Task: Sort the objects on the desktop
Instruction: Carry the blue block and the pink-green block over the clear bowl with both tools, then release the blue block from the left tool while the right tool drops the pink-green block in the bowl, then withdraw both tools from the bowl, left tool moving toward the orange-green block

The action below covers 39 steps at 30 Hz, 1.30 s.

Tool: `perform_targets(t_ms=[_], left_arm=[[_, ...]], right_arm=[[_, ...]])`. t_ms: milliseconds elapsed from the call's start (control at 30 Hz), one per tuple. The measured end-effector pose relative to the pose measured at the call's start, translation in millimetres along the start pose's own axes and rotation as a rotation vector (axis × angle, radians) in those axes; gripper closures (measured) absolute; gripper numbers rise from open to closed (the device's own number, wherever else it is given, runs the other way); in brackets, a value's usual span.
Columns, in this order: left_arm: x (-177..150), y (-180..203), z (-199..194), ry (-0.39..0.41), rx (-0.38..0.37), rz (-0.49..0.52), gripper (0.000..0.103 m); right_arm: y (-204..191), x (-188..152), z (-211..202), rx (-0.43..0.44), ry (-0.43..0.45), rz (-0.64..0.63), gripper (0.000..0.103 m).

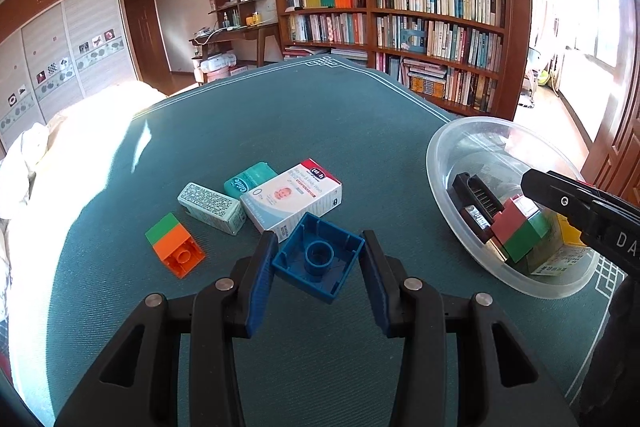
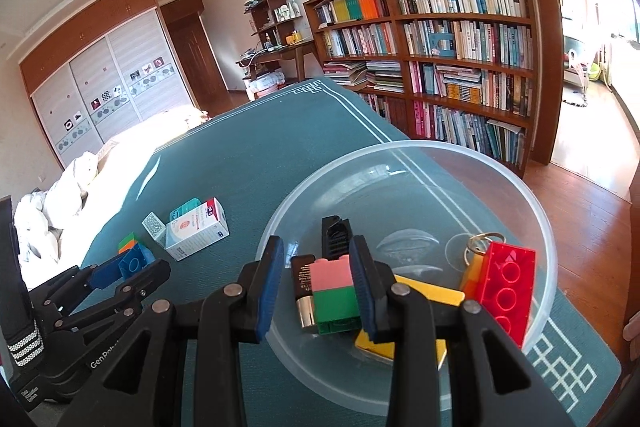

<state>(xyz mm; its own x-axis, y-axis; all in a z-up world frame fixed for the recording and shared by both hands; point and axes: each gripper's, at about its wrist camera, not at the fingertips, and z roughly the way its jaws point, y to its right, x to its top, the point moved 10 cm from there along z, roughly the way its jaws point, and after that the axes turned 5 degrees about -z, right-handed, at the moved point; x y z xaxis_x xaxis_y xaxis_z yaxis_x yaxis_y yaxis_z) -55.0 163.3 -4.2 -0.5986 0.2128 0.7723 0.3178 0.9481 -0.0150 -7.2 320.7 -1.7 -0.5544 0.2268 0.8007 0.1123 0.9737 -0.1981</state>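
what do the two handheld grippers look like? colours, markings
Both the left gripper and right gripper are black plastic linkage frames with silver rivet pins and blue ribbed finger pads. The right wrist view shows white "GenRobot" lettering on the left gripper's body and a black-and-white striped strap beside it.

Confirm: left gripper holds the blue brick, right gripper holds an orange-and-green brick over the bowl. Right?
Not quite. The right gripper holds a pink-and-green brick, as the right wrist view shows; the orange-and-green brick lies on the table. The left gripper does hold the blue brick, and the bowl is below the right.
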Motion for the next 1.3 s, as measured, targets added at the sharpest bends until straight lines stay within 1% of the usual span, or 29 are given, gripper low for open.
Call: perform_targets(t_ms=[233,467,667,867,933,1000,1033,1100,1300], left_arm=[[5.9,17.5,4.3,-0.014,-0.053,0.012,0.058],[15.9,48.4,10.1,-0.036,-0.162,0.025,0.058],[29.6,76.3,16.0,-0.037,-0.227,0.054,0.058],[39.7,99.9,23.8,-0.039,-0.279,0.066,0.058],[41.9,107.2,25.9,-0.040,-0.310,0.059,0.058],[41.4,114.9,29.5,-0.062,-0.358,0.045,0.053],[39.8,118.4,31.9,-0.084,-0.383,0.037,0.042],[38.9,118.8,36.3,-0.097,-0.392,0.019,0.036],[33.8,106.5,42.2,-0.106,-0.366,-0.018,0.036]], right_arm=[[17.5,2.8,0.3,-0.051,0.010,0.023,0.065],[34.2,4.6,-3.2,-0.090,0.026,0.043,0.065],[48.8,7.2,-3.6,-0.104,0.030,0.068,0.065],[56.9,8.4,-5.4,-0.114,0.036,0.076,0.065],[59.2,9.6,-6.3,-0.119,0.041,0.076,0.065],[60.8,10.6,-6.8,-0.124,0.046,0.075,0.065],[61.7,10.7,-7.1,-0.125,0.047,0.076,0.065],[65.1,11.1,-7.8,-0.133,0.050,0.082,0.064],[70.3,11.5,-5.7,-0.137,0.045,0.094,0.062]])
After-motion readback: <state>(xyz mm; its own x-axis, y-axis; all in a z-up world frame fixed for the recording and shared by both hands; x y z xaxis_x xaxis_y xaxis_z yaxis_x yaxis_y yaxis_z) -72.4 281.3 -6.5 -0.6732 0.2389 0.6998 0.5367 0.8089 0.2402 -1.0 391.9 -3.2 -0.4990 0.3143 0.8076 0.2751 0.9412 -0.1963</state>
